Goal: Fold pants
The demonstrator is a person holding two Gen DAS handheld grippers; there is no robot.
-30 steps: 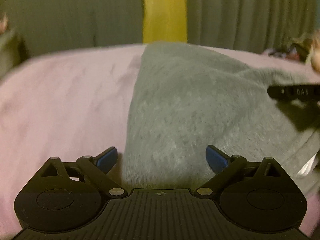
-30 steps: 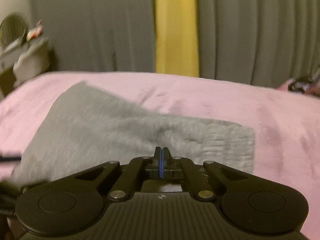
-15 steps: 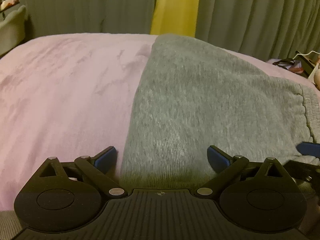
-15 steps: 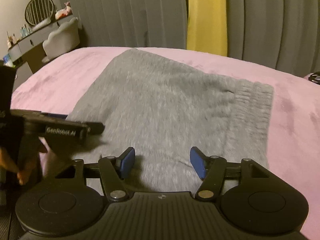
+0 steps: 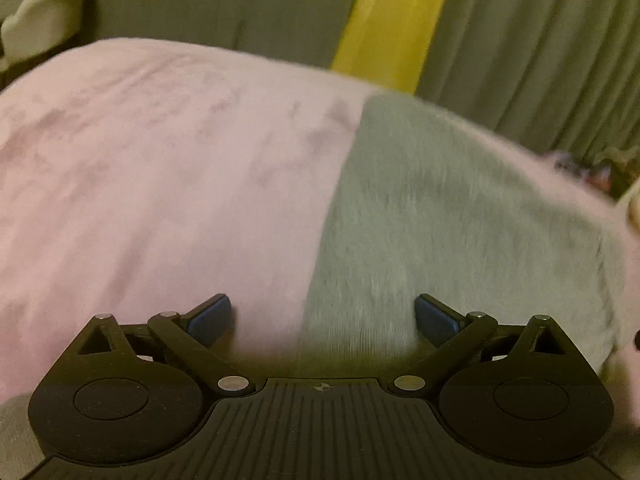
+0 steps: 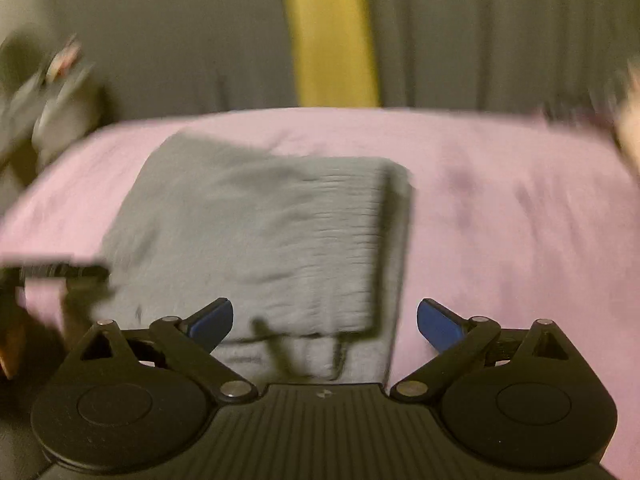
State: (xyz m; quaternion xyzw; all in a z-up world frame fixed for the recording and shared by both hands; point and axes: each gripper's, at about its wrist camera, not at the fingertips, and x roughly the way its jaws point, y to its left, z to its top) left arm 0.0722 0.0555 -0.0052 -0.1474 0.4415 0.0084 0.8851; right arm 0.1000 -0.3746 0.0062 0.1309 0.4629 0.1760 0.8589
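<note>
Pants [image 6: 264, 240], grey and ribbed at the waistband, lie folded into a thick rectangle on the pink bed cover [image 6: 512, 240]. In the right wrist view the ribbed band runs along the pile's right side, and a dark drawstring trails over the near edge, just ahead of the gripper's body. In the left wrist view the same grey cloth [image 5: 440, 232] fills the right half of the bed, its straight left edge running away from the camera, with pink cover [image 5: 160, 184] to the left.

The right gripper [image 6: 325, 322] has just been opening: its blue pads stand wide apart above the near edge of the pile, with nothing pressed between them. The left gripper [image 5: 323, 318] is likewise spread wide, one pad over the pink cover and the other over the grey cloth, gripping nothing. Both point downward at the bed.

At the left edge of the right wrist view the other gripper's black body [image 6: 56, 270] shows, too blurred for any lettering to be read. Behind the bed hang grey curtains [image 6: 500, 32] with a yellow strip [image 6: 328, 32] between them.
</note>
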